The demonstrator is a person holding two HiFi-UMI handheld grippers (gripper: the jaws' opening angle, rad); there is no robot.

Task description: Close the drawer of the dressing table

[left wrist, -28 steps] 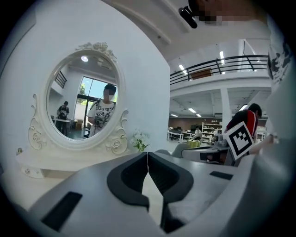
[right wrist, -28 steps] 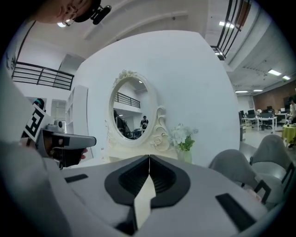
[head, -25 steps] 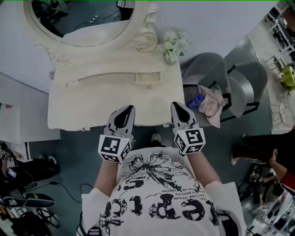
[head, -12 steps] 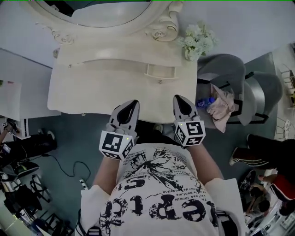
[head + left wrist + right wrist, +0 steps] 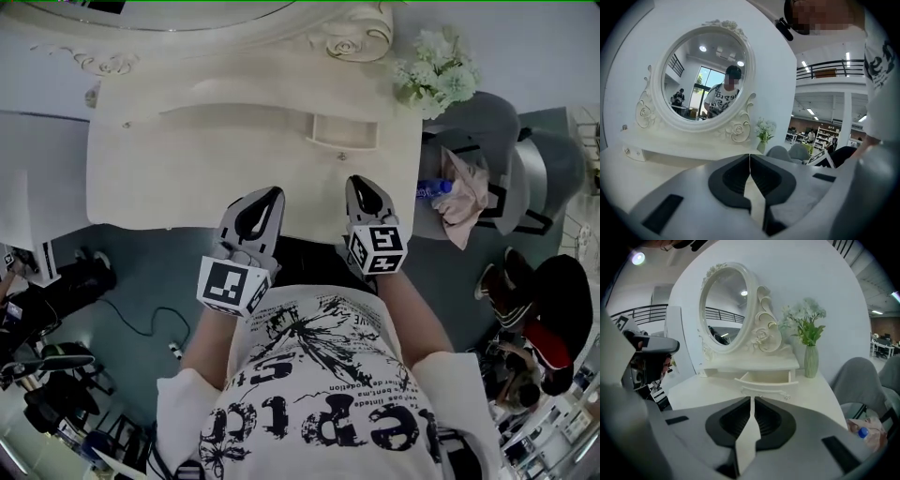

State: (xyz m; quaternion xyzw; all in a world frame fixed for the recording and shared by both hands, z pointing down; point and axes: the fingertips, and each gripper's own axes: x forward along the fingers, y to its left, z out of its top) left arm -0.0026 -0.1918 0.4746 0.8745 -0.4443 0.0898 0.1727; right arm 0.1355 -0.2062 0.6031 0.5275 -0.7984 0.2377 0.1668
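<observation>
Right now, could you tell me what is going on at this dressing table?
A person stands at the dressing table with a hand-held gripper in each hand. The small drawer at the back of the tabletop is pulled out and not yet closed. The left hand-held gripper and the right hand-held gripper are both shut and empty, above the table's near edge and short of the drawer. The right one points toward it.

The table top is bare in front of the open drawer, with flowers to its right and the mirror behind.
</observation>
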